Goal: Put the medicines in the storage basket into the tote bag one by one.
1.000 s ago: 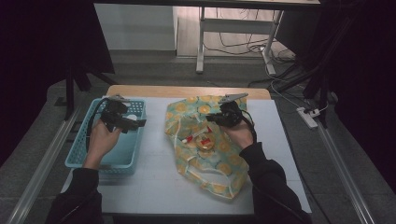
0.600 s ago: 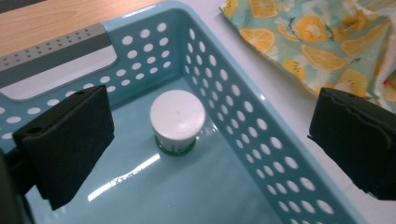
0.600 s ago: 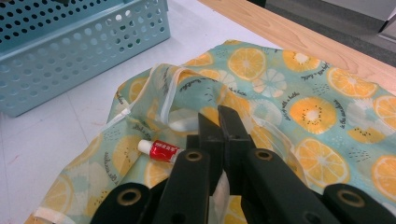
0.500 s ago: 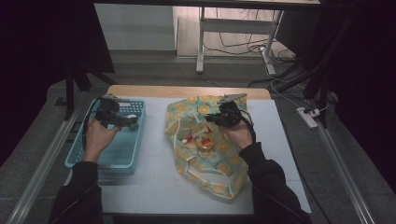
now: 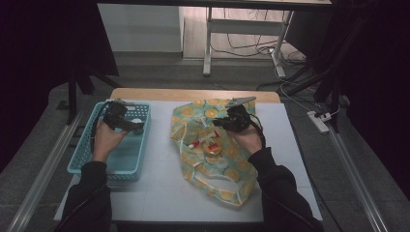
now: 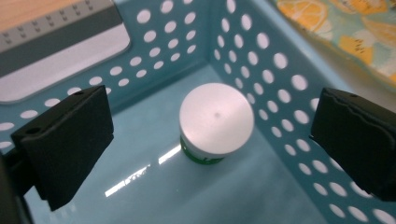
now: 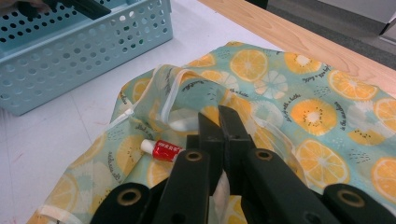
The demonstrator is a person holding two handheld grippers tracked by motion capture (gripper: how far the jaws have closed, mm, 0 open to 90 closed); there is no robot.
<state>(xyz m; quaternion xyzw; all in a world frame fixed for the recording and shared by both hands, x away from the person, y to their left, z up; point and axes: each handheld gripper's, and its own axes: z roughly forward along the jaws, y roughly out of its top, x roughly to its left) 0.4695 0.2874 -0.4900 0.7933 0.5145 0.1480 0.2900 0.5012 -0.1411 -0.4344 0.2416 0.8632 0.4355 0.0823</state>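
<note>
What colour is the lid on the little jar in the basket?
White, on the jar standing inside the light blue basket; the left gripper view shows it best.

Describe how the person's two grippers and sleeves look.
Both grippers are black. The left gripper has two broad, blocky jaws with screw holes; the right gripper has narrow, pointed jaws on riveted bars. A black cable trails from the left one. Both sleeves are dark.

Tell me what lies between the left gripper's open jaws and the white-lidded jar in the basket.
Nothing: in the left gripper view the left gripper hovers over the white-lidded jar, with bare blue basket floor around it.
</note>
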